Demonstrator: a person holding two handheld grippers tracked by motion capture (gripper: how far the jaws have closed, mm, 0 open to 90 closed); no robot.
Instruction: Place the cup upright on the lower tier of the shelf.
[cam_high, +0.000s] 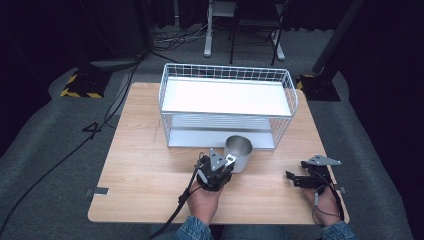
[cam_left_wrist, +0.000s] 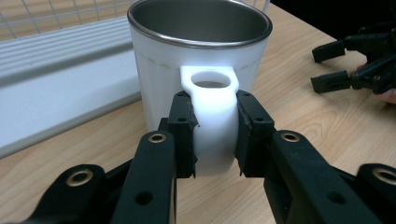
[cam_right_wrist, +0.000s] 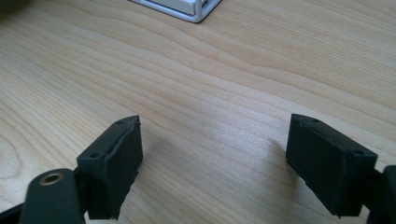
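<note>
The mug (cam_left_wrist: 198, 70) stands on the desk (cam_high: 150, 165) just in front of the wire rack (cam_high: 227, 102), and the left gripper (cam_left_wrist: 215, 135) squeezes its white handle (cam_left_wrist: 212, 112) from both sides. To lift it well, keep that squeeze firm and the mug straight up; the right gripper (cam_right_wrist: 215, 158) waits wide open near the desk's right edge

from above we look forward and down over the whole table (cam_high: 150, 165). our left gripper camera sits close behind the mug (cam_left_wrist: 196, 60); the right one skims bare tabletop.
</note>
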